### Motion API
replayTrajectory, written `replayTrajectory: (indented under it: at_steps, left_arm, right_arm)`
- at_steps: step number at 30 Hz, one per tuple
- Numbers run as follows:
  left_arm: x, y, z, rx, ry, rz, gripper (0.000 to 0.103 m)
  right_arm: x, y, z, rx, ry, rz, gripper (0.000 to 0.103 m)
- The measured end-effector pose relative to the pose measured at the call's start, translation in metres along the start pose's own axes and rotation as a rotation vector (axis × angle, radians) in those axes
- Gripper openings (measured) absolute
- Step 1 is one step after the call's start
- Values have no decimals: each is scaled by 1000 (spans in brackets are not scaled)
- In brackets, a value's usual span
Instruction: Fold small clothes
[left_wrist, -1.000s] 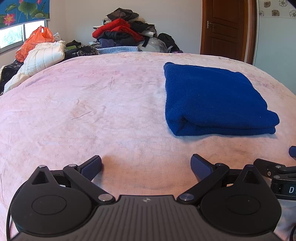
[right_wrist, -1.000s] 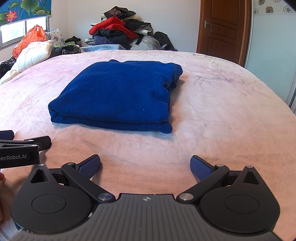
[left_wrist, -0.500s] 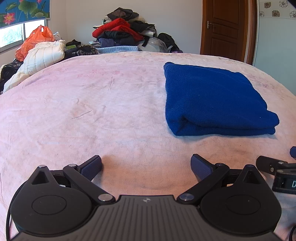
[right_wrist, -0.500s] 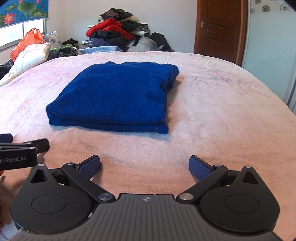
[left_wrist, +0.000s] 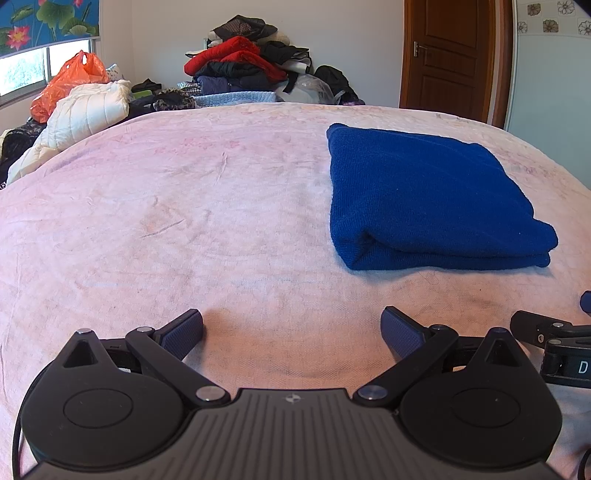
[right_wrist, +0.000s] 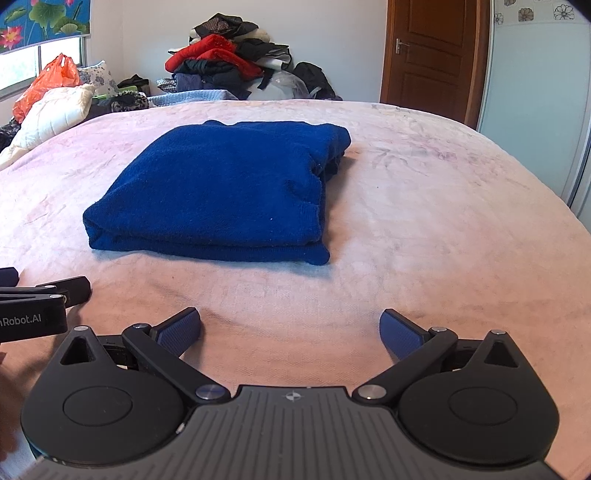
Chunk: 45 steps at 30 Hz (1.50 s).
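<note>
Blue folded sweater (right_wrist: 218, 192) resting mid-bed (right_wrist: 424, 229), my left hand-held gripper (left_wrist: 291, 330) and right hand-held gripper (right_wrist: 290, 328) both spread empty, hovering low, "Robot.AI" readable on the left one's side.

Light: bright, even daylight from the window (left_wrist: 44, 62) at upper left.
Shadows: soft and thin under the folded blue cloth (right_wrist: 221, 192).
Glare: window pane washed out.
Distortion: strong fisheye bowing of the bed (left_wrist: 184, 206).
Focus: sharp throughout.

Two low side-by-side wrist views, both facing folded blue garment (left_wrist: 424, 192) (right_wrist: 225, 192).
</note>
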<state>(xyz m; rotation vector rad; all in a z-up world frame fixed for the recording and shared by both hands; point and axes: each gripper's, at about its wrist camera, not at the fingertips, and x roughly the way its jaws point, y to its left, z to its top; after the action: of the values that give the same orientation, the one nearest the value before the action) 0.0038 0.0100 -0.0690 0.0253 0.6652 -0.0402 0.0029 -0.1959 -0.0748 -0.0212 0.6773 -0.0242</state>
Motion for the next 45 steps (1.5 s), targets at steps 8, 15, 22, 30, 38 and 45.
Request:
replayTrajectory:
  at_steps: [8, 15, 22, 30, 38, 45]
  left_arm:
    - [0, 0, 0, 0, 0, 0, 103]
    - [0, 0, 0, 2, 0, 2, 103]
    - [1, 0, 0, 2, 0, 2, 103]
    - [1, 0, 0, 0, 0, 1, 103]
    - [1, 0, 0, -3, 0, -1, 103]
    - [1, 0, 0, -3, 0, -1, 103]
  right_arm:
    - [0, 0, 0, 0, 0, 0, 103]
    - [0, 0, 0, 0, 0, 0, 103]
    - [-1, -1, 2, 35, -12, -13, 102]
    - [4, -1, 2, 13, -5, -23, 103]
    - [4, 0, 2, 13, -5, -19, 103]
    - [3, 0, 2, 13, -6, -19, 103]
